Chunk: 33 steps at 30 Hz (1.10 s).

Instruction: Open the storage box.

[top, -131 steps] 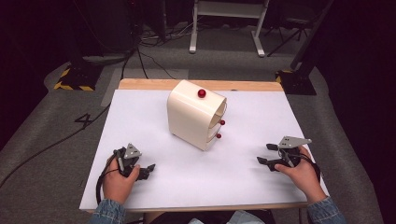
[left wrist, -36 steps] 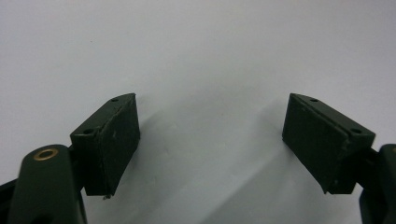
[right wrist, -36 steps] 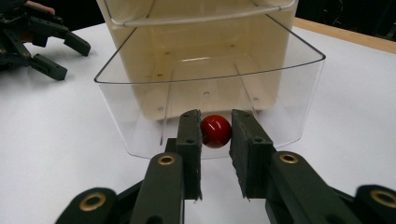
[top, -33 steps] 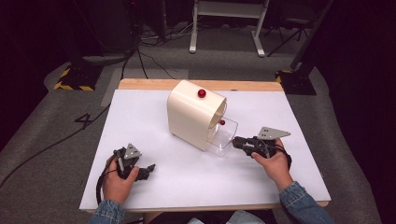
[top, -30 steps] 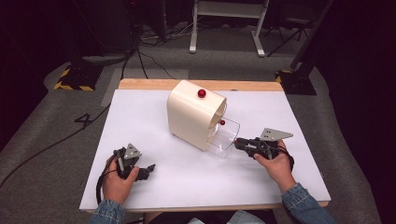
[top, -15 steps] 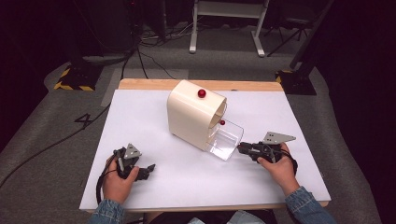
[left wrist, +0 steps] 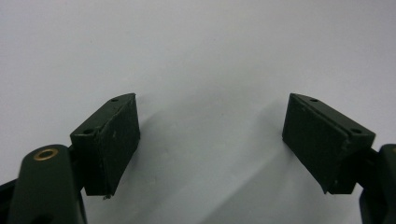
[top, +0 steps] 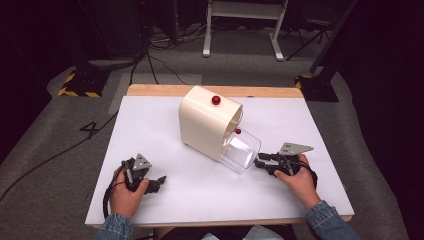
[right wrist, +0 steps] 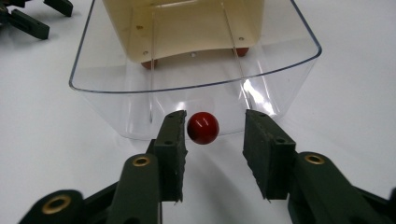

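Clear plastic drawer (right wrist: 196, 70) pulled out of cream cabinet (top: 207, 122), right gripper (right wrist: 212, 140) jaws released around drawer's red round knob (right wrist: 202, 127), left gripper (left wrist: 212, 140) jaws released over white bench (top: 165, 130)

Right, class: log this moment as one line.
right tool: open, jaws either side of red knob | clear drawer: pulled out of cream cabinet | left tool: open, idle

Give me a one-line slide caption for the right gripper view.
Open right hand-held gripper straddling the red knob of a clear drawer pulled out of its cream cabinet.
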Tool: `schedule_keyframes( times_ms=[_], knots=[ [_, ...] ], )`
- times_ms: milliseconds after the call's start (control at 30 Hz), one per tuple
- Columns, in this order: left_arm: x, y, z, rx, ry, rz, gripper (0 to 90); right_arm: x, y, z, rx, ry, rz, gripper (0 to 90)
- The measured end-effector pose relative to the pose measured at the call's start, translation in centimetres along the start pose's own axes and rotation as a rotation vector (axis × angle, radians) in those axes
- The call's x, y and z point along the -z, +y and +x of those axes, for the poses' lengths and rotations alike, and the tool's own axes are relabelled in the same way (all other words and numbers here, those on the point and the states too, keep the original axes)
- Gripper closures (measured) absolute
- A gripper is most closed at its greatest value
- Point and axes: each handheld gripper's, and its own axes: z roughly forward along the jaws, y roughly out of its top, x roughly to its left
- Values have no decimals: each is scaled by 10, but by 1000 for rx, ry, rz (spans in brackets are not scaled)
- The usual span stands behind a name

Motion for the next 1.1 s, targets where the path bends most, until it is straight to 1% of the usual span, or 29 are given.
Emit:
schedule_keyframes(
  times_ms=[67,200,267,367,433,500,700,867,1000,1100],
  knots=[
    [0,0,0,1,1,-2,192,1,0,0,6,2,6,548],
    [0,0,0,0,0,0,192,6,1,1,16,2,4,537],
    [0,0,0,0,0,0,192,10,3,2,16,-2,0,538],
    [0,0,0,-1,0,1,192,19,9,3,26,-11,-21,537],
    [0,0,0,4,-2,1,192,25,15,3,35,-17,-39,528],
    [0,0,0,0,0,1,192,30,24,4,40,-18,-60,524],
    [0,0,0,0,0,1,192,39,54,7,74,-19,-108,520],
    [0,0,0,-9,6,-2,193,35,75,9,88,-6,-138,520],
    [0,0,0,-7,4,-3,193,24,86,10,104,9,-141,520],
    [0,0,0,-8,3,-1,193,14,92,10,106,19,-139,520]
  ],
)
